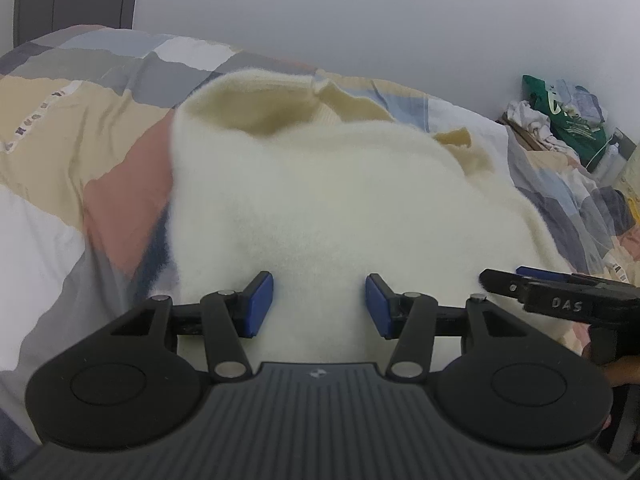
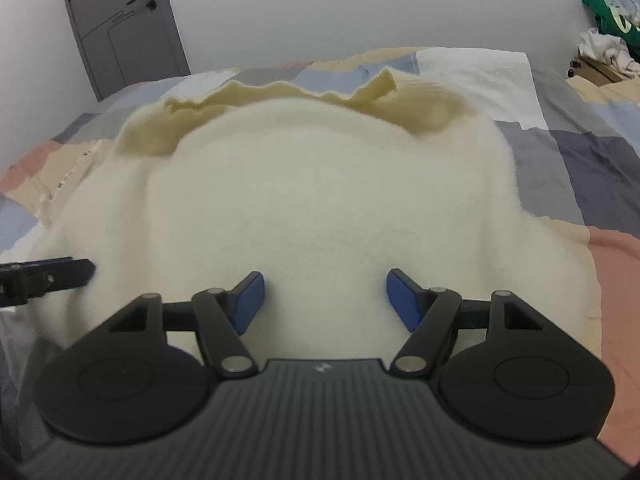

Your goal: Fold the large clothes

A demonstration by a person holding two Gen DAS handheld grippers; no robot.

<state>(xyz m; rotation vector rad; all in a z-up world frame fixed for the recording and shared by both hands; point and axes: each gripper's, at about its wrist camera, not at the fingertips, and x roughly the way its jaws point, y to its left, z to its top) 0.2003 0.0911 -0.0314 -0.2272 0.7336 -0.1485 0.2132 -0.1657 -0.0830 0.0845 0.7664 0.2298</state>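
Cream fleece garment (image 1: 320, 200) lies bunched on a patchwork duvet (image 1: 100, 128) covering the bed, with its ribbed yellow-cream hem (image 2: 280, 92) ruffled along the far edge and a folded-over opening at the far left in the left wrist view. Left gripper (image 1: 319, 306) sits low over the near part of the garment, its blue pads (image 1: 258, 304) spread apart with fleece showing across the gap; neither pad visibly presses on the cloth, and no fabric is pinched. Right gripper (image 2: 324, 300) stands likewise, jaws spread a little wider, blue pads (image 2: 404, 300) clear of one another above the near fleece, nothing clamped between them. Both tools are side by side: the right one's black finger enters the left wrist view at the right edge, and the left one's finger enters the right wrist view at the left edge. A grey door (image 2: 124, 24) with a black handle stands at the far left against a pale wall. A green bag (image 1: 568, 116) and crumpled white cloth sit in clutter at the far right, beside the bed. Motion blur softens the garment's edges.
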